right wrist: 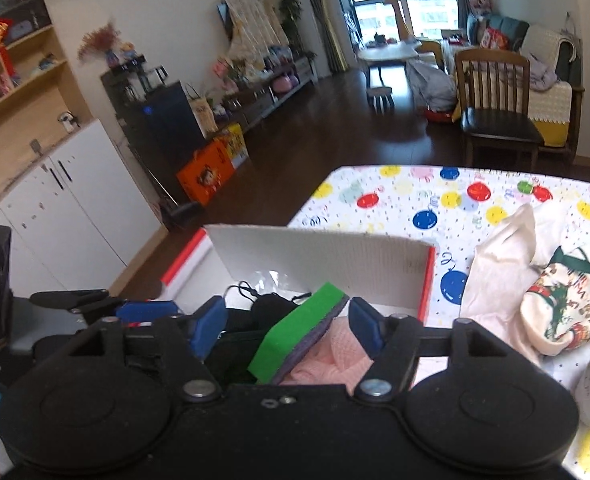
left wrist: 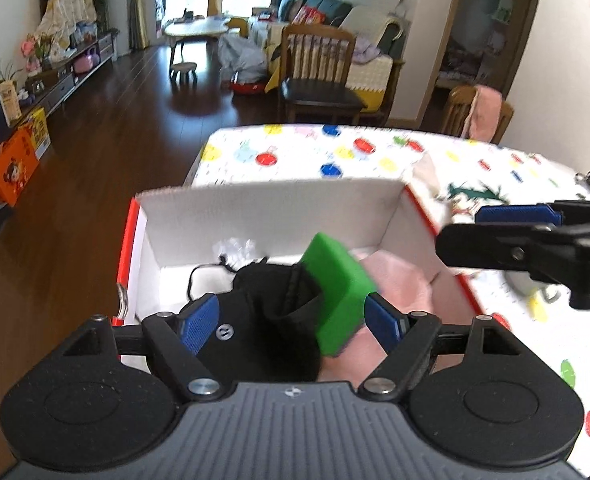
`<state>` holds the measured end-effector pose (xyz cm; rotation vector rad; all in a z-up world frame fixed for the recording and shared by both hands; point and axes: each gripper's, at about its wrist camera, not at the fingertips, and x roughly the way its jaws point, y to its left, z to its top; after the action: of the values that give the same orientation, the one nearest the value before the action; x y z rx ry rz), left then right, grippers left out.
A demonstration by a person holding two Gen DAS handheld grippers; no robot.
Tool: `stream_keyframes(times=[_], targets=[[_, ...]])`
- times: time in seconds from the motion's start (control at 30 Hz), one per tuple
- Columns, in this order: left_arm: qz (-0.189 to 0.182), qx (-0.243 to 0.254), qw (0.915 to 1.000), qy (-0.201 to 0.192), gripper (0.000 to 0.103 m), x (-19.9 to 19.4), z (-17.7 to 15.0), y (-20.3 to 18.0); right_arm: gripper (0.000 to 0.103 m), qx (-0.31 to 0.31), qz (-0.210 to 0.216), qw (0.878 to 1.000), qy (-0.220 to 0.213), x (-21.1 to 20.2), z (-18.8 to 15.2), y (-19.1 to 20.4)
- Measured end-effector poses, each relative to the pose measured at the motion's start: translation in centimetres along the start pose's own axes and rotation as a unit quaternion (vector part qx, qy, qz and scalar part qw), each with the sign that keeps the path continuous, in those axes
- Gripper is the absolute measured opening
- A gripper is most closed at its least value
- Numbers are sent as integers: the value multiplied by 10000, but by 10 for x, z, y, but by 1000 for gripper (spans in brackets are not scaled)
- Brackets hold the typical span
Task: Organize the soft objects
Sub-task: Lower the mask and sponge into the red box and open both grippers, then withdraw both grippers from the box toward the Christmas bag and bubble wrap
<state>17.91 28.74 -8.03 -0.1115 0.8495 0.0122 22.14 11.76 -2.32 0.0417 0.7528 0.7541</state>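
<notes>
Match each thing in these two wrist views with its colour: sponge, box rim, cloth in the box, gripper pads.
Things:
1. sponge
2. box rim
3. cloth in the box
4. gripper pads

Colours:
A. blue
B. pink
C. green
D. red

Pairs: 1-C, 2-D, 3-B, 4-A

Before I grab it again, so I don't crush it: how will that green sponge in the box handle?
The green sponge probably squashes easily and weighs little. It leans tilted on soft cloths, so a push would likely topple it.
</notes>
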Motion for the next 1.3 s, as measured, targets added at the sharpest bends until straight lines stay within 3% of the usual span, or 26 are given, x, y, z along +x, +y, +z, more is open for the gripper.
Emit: stream_keyframes(times=[0.33,0.57,0.9,1.03,1.3], targets=[[-375,104,9980,-506,85,-41,13,-35,81,-99,-50,9988,-487,-69,-6,-17],[-686,175,9958,-575,85,-47,20,-71,89,73,-255,9972,-701,-109,-19,-51],[-979,259,9929,-617,87,-32,26,-127,101,401,-724,9924,-911,-154,-50,-112],[-1228,253,9902,-613,102,-21,31,-149,102,466,-1035,9891,-936,-170,-64,-141],[-1556,126,9866,-468,103,11,46,-183,103,430,-1759,9796,-869,-196,-97,-194]])
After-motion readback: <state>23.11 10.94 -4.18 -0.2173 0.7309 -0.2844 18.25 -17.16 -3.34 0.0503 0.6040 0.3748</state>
